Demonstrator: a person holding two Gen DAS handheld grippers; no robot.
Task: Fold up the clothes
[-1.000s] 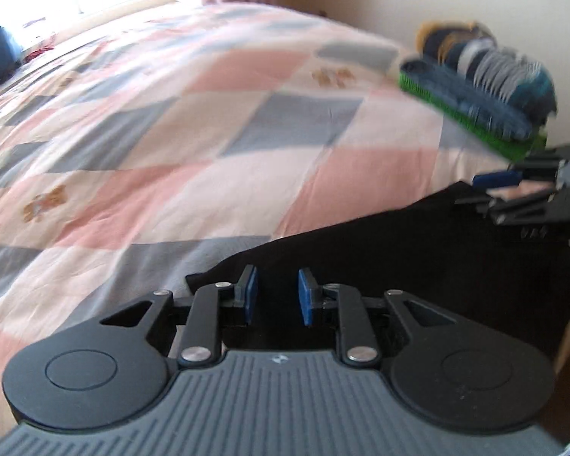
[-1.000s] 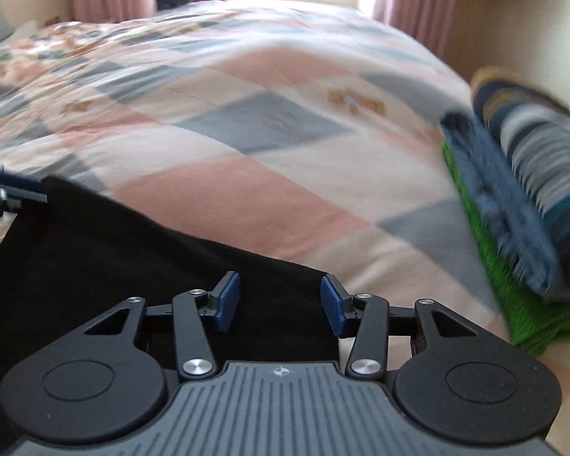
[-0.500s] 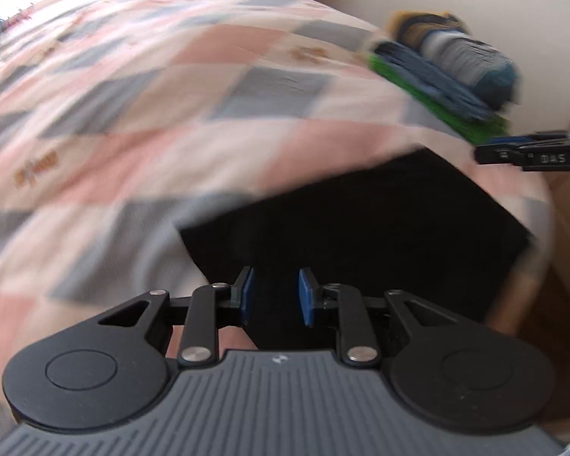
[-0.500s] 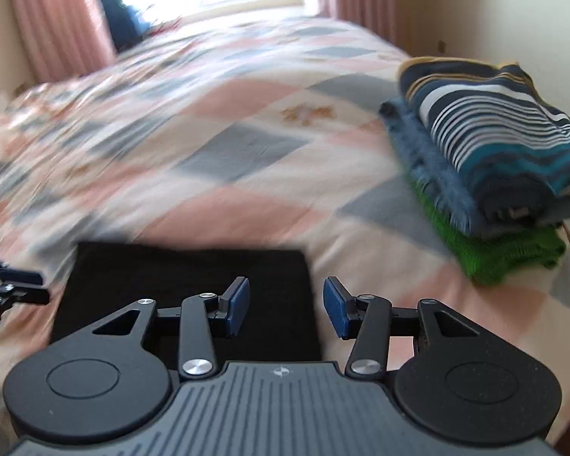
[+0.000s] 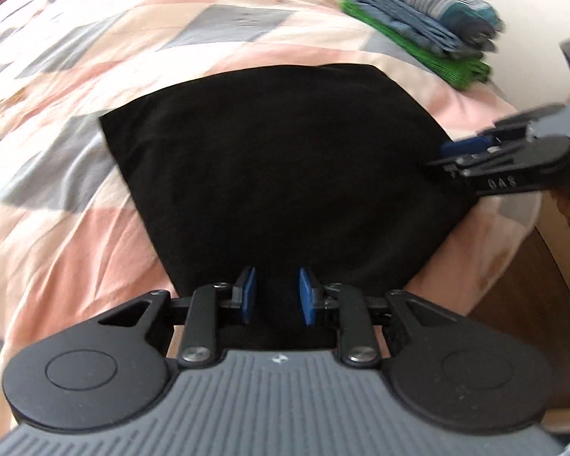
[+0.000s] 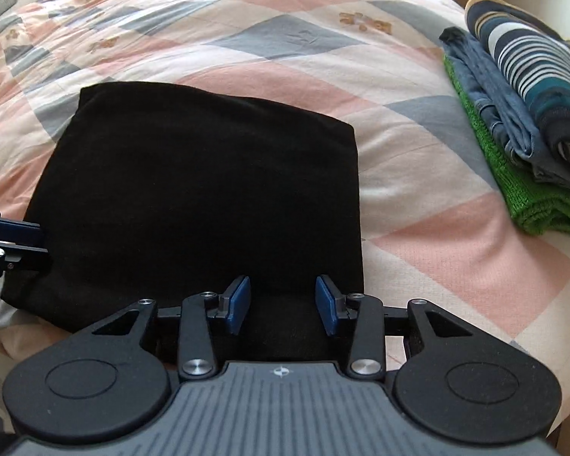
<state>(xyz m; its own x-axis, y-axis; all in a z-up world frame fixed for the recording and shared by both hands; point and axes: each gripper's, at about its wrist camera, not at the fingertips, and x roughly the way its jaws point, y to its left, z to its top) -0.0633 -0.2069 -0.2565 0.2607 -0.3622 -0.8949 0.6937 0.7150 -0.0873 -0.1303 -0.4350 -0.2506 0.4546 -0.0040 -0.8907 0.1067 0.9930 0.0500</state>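
The folded black garment (image 6: 201, 190) lies flat on the patchwork bedspread (image 6: 285, 38) (near the bed's edge); left gripper (image 5: 274, 300) and right gripper (image 6: 282, 303) hover released over its near hem, folded stack (image 6: 528, 114) well apart.

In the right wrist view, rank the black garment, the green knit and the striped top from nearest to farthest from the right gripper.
1. Black garment: directly ahead of the right gripper.
2. Green knit: right, bottom of the stack.
3. Striped top: right, top of the stack, farther back.

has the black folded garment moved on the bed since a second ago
Yes. The black folded garment now lies flat on the patchwork quilt, its far edge further up the bed toward the stack of folded clothes.
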